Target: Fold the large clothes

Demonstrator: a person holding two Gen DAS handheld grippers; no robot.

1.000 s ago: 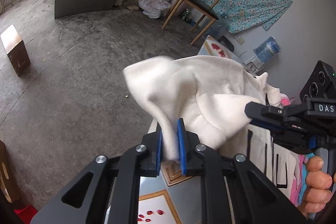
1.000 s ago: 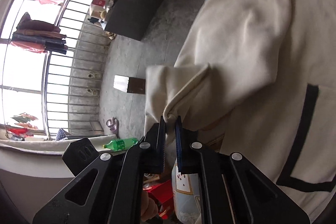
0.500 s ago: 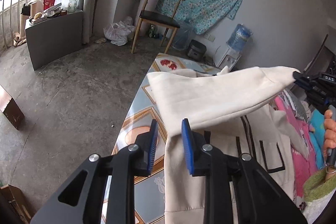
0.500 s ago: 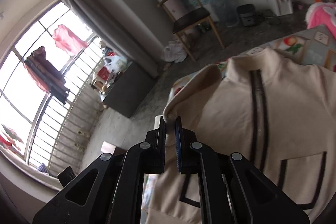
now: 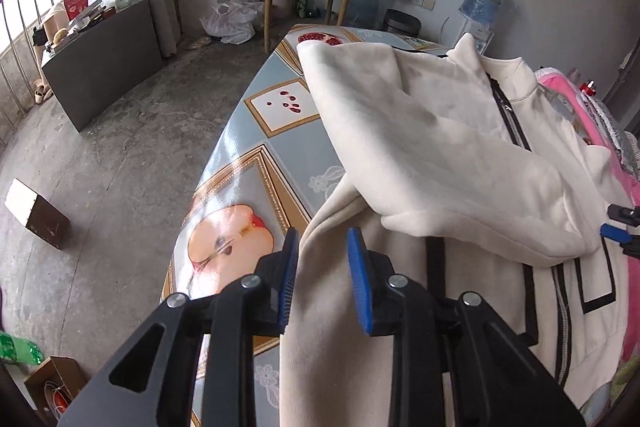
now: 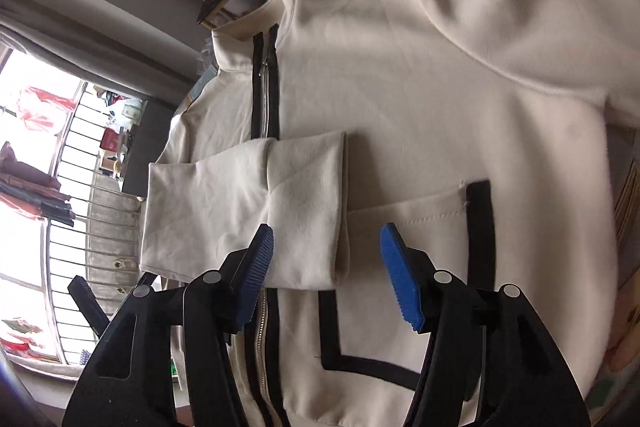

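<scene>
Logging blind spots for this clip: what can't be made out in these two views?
- Jacket hem: cut off by the lower edge in both views.
- Zipper middle: covered by the folded sleeve, right wrist view.
- Right gripper: clipped by the edge, left wrist view.

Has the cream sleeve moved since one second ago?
Yes. The sleeve was held up above the table; now it lies folded across the jacket front, over the zipper.

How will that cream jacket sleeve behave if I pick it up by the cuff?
Probably floppy: the sleeve drapes limp across the jacket. It likely sags from one pinch point. The fleece-like cloth looks thick, so it shouldn't slip from the open right gripper once closed.
</scene>
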